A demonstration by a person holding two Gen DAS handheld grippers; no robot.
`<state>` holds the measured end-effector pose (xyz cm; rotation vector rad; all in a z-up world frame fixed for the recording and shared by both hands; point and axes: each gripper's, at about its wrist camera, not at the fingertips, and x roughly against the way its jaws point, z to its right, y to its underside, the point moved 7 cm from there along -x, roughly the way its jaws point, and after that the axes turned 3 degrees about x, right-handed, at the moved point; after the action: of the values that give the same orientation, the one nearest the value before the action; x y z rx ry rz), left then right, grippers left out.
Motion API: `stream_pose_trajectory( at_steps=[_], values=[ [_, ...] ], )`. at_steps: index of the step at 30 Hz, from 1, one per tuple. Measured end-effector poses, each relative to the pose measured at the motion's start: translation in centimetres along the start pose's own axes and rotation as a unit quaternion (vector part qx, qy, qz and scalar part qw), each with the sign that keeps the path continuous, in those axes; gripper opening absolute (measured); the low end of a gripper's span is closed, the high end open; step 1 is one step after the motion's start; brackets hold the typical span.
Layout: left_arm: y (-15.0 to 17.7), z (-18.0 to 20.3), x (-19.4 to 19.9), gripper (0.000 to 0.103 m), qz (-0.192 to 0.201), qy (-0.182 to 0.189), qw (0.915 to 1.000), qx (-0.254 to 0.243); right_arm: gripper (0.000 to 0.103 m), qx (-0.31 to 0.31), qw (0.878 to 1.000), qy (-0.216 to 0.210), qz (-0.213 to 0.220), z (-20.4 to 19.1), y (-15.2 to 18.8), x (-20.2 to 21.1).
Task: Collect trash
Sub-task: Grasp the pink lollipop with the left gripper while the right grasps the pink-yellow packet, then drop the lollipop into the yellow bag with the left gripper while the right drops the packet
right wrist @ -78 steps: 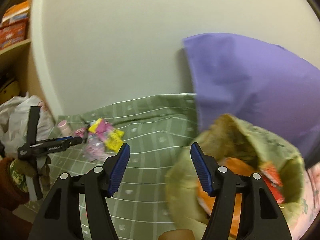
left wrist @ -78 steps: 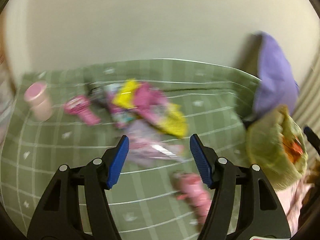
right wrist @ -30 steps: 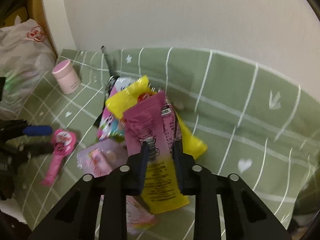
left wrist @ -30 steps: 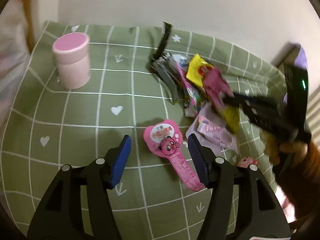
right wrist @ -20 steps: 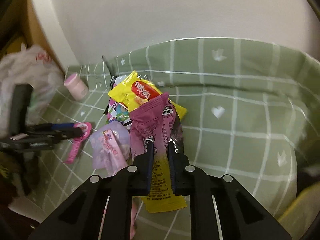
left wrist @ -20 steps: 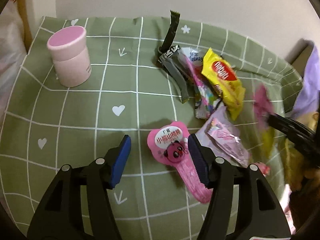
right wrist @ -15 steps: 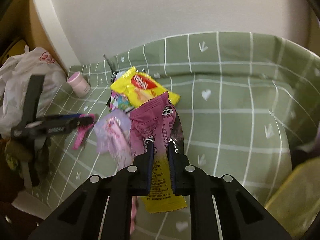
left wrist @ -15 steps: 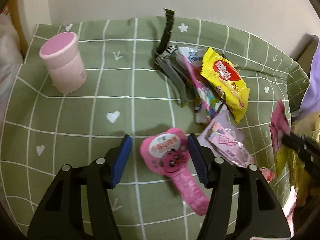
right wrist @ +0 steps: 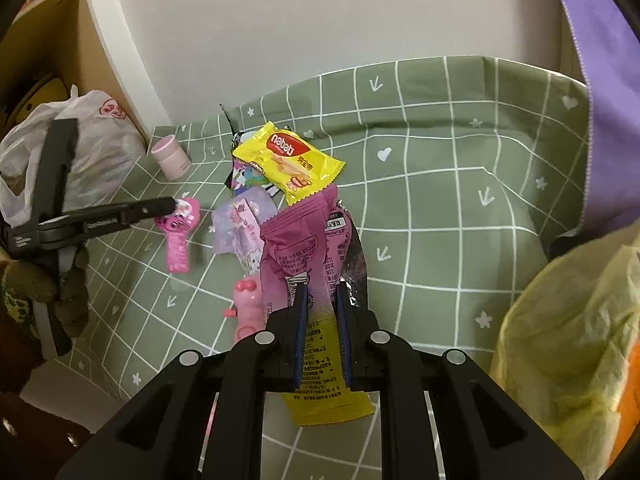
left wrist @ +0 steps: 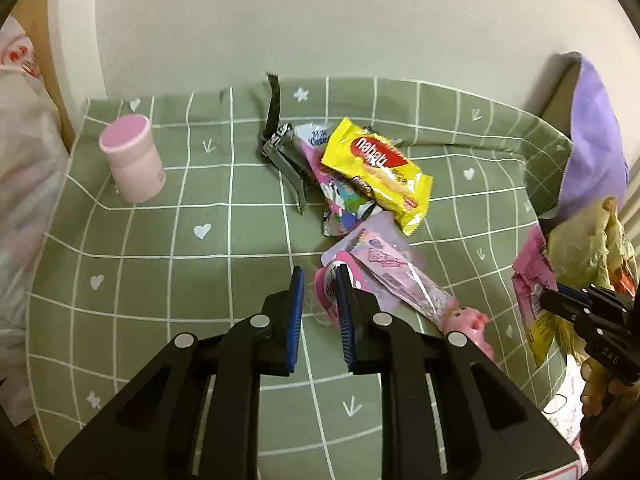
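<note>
Surface: green checked cloth [left wrist: 160, 248] against a pale wall.
Right gripper [right wrist: 320, 300]: clamped on the magenta wrapper [right wrist: 304, 240], lifted clear beside the yellow bag [right wrist: 568, 352], likely its destination.
Left gripper [left wrist: 320, 292]: has just been closing on the pink candy pack [left wrist: 326, 288]; contact looks made, though partly hidden.
Farther: yellow wafer packet [left wrist: 376, 168] waits in the pile.

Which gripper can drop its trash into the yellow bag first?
Right. The right gripper already pinches the pink wrapper beside the yellow bag. The left gripper has only just been closing on the pink bear packet, farther from it.
</note>
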<state>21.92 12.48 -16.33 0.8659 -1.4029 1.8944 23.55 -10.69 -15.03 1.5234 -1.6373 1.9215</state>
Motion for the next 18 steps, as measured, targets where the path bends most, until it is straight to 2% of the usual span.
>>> stream_pose_trajectory(
  at_steps=[4, 7, 9, 11, 13, 18],
  values=[
    [1.7, 1.0, 1.6, 0.016, -0.001, -0.005, 0.9984, -0.057, 0.014, -0.002, 1.0, 0.0, -0.001, -0.4, 0.8, 0.6],
    [3.1, 1.8, 0.8, 0.016, -0.027, 0.007, 0.9976, -0.064, 0.014, 0.0, 1.0, 0.001, -0.007, -0.5, 1.4, 0.8],
    [4.2, 1.7, 0.4, 0.016, -0.04, 0.001, 0.997, -0.066, 0.014, -0.002, 1.0, 0.004, -0.008, -0.2, 1.8, 1.2],
    [5.1, 1.8, -0.3, 0.02, -0.05, -0.004, 0.9965, -0.066, 0.014, -0.008, 1.0, 0.003, -0.009, -0.1, 2.1, 1.5],
    [5.8, 2.0, -0.8, 0.031, -0.062, -0.003, 0.9959, -0.066, 0.014, -0.013, 1.0, 0.003, -0.01, 0.1, 2.6, 1.8],
    [7.0, 1.8, -1.3, 0.039, -0.075, -0.008, 0.9954, -0.058, 0.014, -0.019, 1.0, 0.001, -0.013, 0.0, 3.6, 2.2]
  ],
)
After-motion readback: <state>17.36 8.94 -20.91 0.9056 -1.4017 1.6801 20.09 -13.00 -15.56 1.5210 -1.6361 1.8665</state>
